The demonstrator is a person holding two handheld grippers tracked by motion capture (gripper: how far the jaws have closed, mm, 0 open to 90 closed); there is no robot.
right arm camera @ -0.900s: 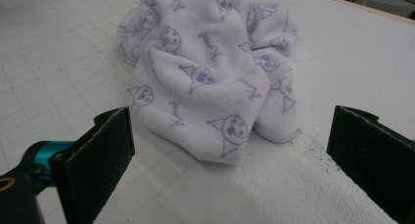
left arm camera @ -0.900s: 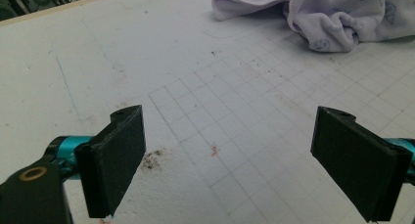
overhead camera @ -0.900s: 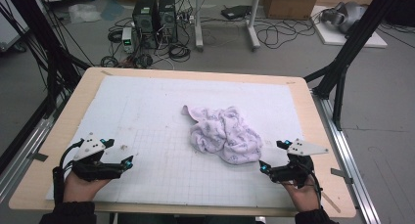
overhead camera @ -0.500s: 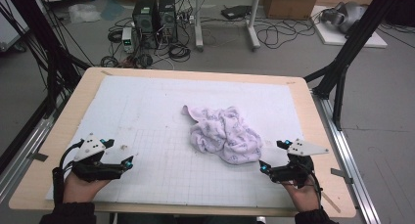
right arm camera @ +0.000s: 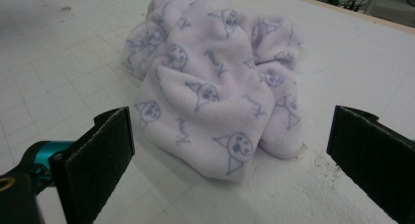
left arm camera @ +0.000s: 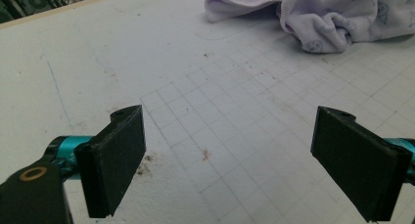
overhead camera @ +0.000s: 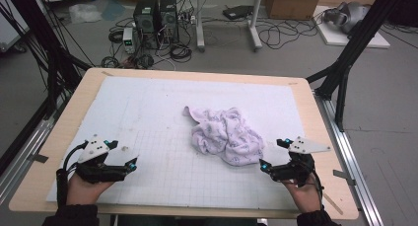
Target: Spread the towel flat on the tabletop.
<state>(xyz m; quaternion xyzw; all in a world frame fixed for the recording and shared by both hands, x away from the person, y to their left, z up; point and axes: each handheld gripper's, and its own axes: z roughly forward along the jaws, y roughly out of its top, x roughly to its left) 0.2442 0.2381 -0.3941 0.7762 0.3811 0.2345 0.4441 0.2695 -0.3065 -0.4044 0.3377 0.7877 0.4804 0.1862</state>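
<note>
Crumpled lilac fleece cloth w/ printed faces (overhead camera: pixel 224 135) sits mid-mat, right of centre, just ahead of the right gripper (overhead camera: pixel 269 168), well apart from left gripper (overhead camera: pixel 129 166); both jaws spread wide, holding nothing.

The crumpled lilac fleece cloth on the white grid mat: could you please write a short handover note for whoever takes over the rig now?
Left gripper: open, empty, low over the white grid mat, well apart from the cloth.
Right gripper: open, empty, jaws facing the crumpled lilac fleece cloth with printed faces, close to it but not touching.
Cloth: bunched in a heap right of the mat's centre.
Done: nothing visible yet.
Left: probably grasp the cloth and spread or fold it.
</note>
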